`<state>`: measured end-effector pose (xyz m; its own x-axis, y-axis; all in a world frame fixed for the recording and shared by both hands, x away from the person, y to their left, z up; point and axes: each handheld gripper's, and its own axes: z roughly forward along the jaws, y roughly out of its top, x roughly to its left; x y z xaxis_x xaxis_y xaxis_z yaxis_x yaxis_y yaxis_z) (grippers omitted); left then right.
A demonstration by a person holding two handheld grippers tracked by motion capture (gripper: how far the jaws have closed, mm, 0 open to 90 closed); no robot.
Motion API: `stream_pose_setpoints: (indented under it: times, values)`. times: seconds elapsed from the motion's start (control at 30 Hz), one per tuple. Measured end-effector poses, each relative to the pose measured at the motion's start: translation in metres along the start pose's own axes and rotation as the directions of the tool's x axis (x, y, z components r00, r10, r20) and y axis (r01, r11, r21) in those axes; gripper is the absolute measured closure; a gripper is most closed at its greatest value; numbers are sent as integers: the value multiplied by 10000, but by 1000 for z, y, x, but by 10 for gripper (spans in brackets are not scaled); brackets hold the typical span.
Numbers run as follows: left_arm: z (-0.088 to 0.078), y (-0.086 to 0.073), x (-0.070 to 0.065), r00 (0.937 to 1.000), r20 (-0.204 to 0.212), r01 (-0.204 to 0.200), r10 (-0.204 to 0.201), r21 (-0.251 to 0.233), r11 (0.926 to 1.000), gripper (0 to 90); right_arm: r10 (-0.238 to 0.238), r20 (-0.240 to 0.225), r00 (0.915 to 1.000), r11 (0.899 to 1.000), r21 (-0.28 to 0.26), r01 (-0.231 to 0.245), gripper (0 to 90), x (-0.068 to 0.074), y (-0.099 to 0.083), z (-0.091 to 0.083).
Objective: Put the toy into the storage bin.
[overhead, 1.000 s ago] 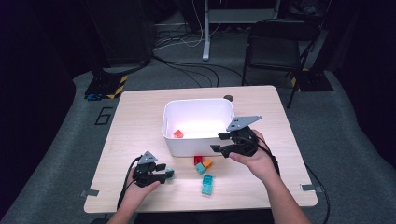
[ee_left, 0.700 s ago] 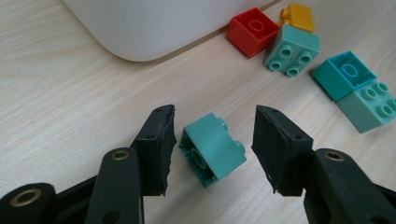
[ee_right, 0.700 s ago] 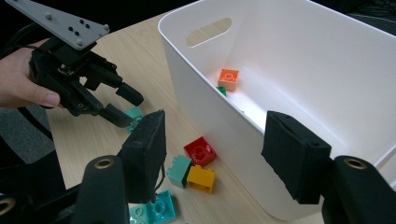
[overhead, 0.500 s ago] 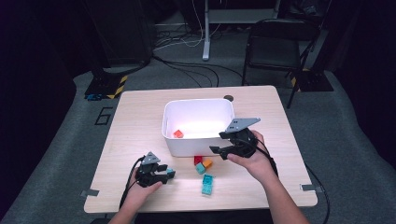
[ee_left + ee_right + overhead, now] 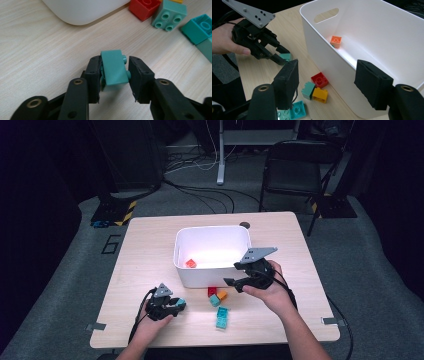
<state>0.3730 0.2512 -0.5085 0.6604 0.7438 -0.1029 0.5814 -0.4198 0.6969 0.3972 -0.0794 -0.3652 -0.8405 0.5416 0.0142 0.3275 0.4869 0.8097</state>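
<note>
We are pinching a teal brick (image 5: 113, 67) between the jaws of our left gripper (image 5: 113, 75), which have just been closing on it; it is sitting low over the wooden table (image 5: 145, 265), near the front edge. Just beyond, a red brick (image 5: 143, 8) and more teal bricks (image 5: 170, 15) are lying beside the white bin (image 5: 212, 252). Our right gripper (image 5: 327, 82) is hovering at the bin's near rim, its jaws having just been spreading, nothing between them. Farther in, an orange brick (image 5: 336, 41) is resting on the bin floor.

Right tongs (image 5: 327, 80) agape over white bin (image 5: 387, 50) rim.
</note>
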Motion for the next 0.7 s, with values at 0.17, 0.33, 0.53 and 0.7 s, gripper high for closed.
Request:
stream_pose_setpoints:
  times: [0.17, 0.33, 0.53, 0.7]
  values:
    - [1, 1, -1, 9997, -153, -208, 210, 154, 9997, 669, 94, -66, 9999, 9999, -77, -95, 363, -1, 0, -1]
    - [-2, 4, 1, 9998, -125, -164, 164, 30, 9999, 673, 142, -91, 9999, 9999, -69, -142, 364, -1, 0, -1]
    - [-12, 10, 8, 9999, 83, 146, -144, -229, 9996, 673, 176, -92, 9998, 9998, -84, -176, 365, -2, -1, -3]
    - [-21, 15, 11, 9993, 268, 268, -261, -264, 9993, 673, 213, -81, 9997, 9997, -68, -213, 365, -3, -2, -3]
